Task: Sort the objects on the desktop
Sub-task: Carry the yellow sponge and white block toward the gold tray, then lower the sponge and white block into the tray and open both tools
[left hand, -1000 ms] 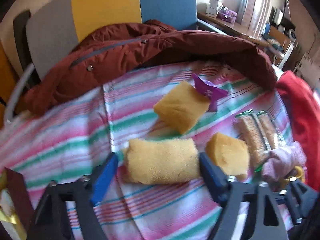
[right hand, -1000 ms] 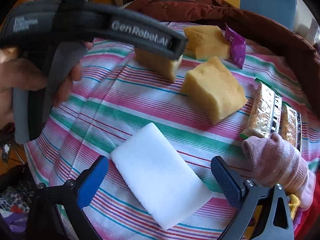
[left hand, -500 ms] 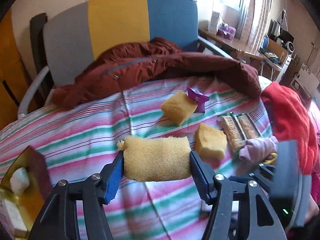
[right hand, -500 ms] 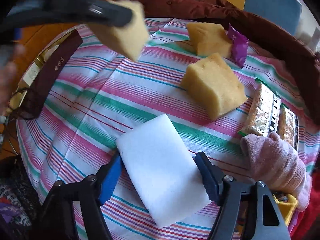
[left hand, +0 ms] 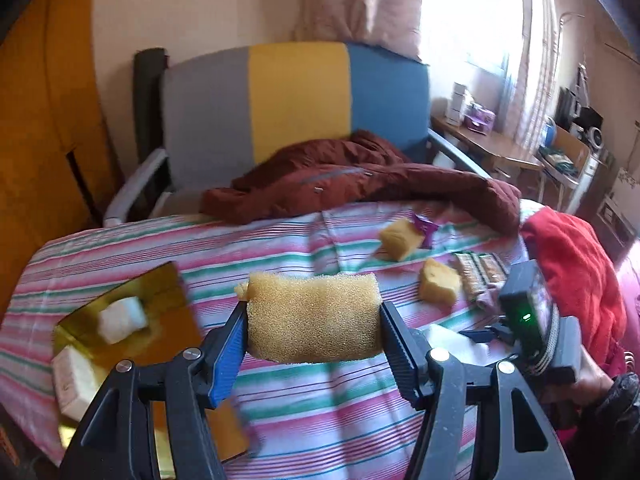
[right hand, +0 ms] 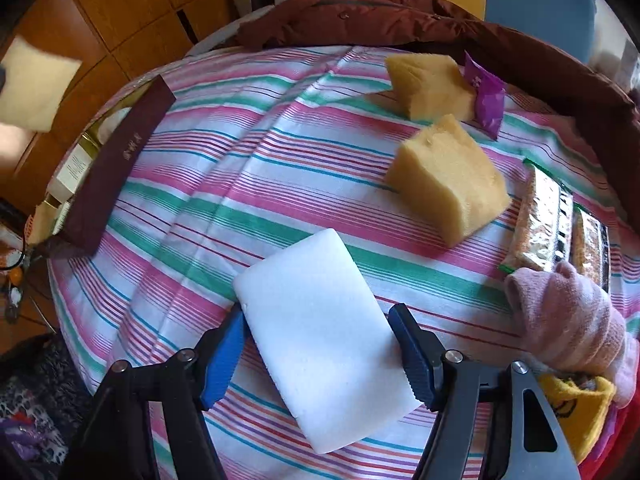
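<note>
The left gripper clamps a coarse-pored yellow sponge by its two ends, long axis crosswise between the blue pads, lifted clear of the striped tablecloth. The gold-lined box sits at lower left of the left wrist view, already containing a white block; the held sponge hangs just right of it, so the carry likely runs leftward and down.

In the right wrist view the right gripper straddles a smooth, rectangular white foam sponge lying flat at lower centre, long axis running diagonally up-left. Its jaws have just been closing; both pads appear to touch the sponge's long sides. Two more yellow wedge-like sponges lie at upper right, nearer this gripper.
</note>
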Tool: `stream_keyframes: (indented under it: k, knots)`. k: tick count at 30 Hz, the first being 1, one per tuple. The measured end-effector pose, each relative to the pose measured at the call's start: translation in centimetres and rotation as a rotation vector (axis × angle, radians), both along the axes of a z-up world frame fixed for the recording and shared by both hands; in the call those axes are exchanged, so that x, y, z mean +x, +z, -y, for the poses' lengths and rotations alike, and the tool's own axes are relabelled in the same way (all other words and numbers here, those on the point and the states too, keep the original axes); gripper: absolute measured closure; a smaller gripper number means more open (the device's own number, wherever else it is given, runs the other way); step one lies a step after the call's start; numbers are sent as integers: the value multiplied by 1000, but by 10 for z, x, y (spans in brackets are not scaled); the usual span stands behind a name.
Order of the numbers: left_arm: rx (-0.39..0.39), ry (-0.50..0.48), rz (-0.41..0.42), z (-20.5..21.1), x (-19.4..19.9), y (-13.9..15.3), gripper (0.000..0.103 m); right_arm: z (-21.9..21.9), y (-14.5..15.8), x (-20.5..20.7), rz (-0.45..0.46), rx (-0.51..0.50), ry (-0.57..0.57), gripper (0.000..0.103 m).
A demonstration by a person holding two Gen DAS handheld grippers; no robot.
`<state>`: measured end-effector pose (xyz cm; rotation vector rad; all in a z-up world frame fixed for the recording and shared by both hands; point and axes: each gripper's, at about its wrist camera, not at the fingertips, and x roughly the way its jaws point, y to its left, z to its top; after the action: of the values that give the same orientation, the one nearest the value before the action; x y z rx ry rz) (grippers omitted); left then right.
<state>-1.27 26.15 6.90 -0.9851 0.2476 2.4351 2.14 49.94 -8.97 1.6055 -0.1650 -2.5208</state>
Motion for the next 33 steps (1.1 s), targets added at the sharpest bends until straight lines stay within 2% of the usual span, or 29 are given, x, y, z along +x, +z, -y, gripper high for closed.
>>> stream_keyframes:
  k: [6, 20, 28, 33]
  knots:
    - [-8, 91, -20, 54, 2, -1, 39, 25, 18, 7, -63, -81, -18, 32]
    - [-12, 280, 61, 155, -8, -44, 39, 128, 82, 2, -204, -227, 34, 31]
    - [65, 393, 62, 231, -7, -43, 39, 198, 94, -21, -204, -302, 123, 31]
    - [94, 460, 62, 269, -12, -47, 39, 244, 89, -41, -170, -337, 154, 31]
